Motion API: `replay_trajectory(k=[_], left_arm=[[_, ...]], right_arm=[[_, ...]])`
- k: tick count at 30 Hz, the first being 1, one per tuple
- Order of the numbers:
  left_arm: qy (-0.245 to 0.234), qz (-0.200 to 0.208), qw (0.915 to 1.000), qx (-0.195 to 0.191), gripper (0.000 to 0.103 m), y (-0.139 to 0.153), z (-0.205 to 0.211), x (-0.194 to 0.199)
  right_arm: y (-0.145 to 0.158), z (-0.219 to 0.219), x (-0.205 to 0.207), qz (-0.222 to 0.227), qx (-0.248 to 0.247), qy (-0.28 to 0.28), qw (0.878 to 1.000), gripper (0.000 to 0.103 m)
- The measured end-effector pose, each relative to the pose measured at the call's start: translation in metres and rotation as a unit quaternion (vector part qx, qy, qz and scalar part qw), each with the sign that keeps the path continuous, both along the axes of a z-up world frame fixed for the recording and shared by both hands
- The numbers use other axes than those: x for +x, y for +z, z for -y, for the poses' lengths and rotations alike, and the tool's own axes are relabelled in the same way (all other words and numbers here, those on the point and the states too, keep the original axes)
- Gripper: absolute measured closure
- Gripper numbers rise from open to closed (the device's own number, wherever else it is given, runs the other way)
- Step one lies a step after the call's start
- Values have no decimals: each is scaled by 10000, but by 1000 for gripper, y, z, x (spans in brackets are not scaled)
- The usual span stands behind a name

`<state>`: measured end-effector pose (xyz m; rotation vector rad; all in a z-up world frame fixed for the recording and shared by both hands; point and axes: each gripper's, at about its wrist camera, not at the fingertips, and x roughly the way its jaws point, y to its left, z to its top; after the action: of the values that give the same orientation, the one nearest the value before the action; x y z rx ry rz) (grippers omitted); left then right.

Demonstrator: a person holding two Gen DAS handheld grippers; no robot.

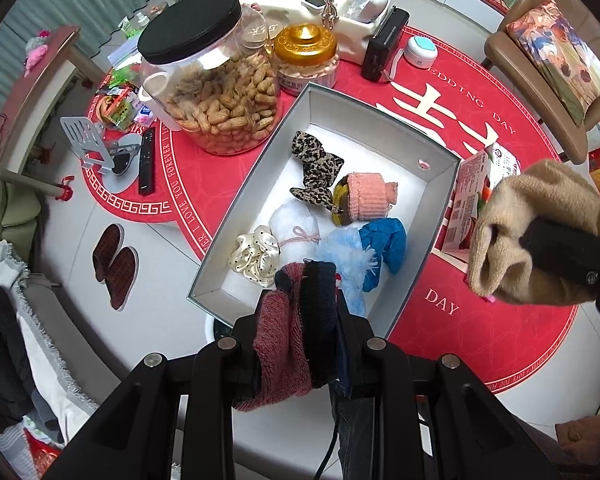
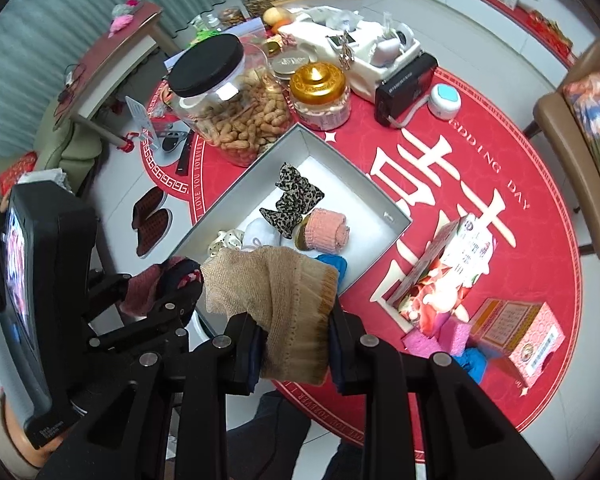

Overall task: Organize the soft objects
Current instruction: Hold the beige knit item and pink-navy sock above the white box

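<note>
A grey open box sits on the red round mat, also in the right wrist view. Inside lie a leopard-print bow, a pink knit roll, a white roll tied with string, a cream dotted scrunchie and blue soft pieces. My left gripper is shut on a red and dark knit piece, above the box's near end. My right gripper is shut on a beige knit piece, held just right of the box; it shows in the left wrist view.
A big peanut jar, a gold-lidded jar, a black case and clutter stand behind the box. Pink cartons and sponges lie right of it. A remote lies left. A chair stands far right.
</note>
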<state>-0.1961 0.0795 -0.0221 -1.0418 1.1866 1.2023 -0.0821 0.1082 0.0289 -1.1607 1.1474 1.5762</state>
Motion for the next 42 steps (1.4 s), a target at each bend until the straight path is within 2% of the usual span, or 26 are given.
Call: replay_trajectory(k=[17, 42], left_arm=[[-7, -293, 9996, 48, 75, 14, 9, 12], [-111, -298, 9992, 245, 75, 27, 13, 19]], right_arm=[[12, 2, 12, -191, 77, -10, 9998, 74], [24, 7, 20, -184, 211, -86, 9996, 74]])
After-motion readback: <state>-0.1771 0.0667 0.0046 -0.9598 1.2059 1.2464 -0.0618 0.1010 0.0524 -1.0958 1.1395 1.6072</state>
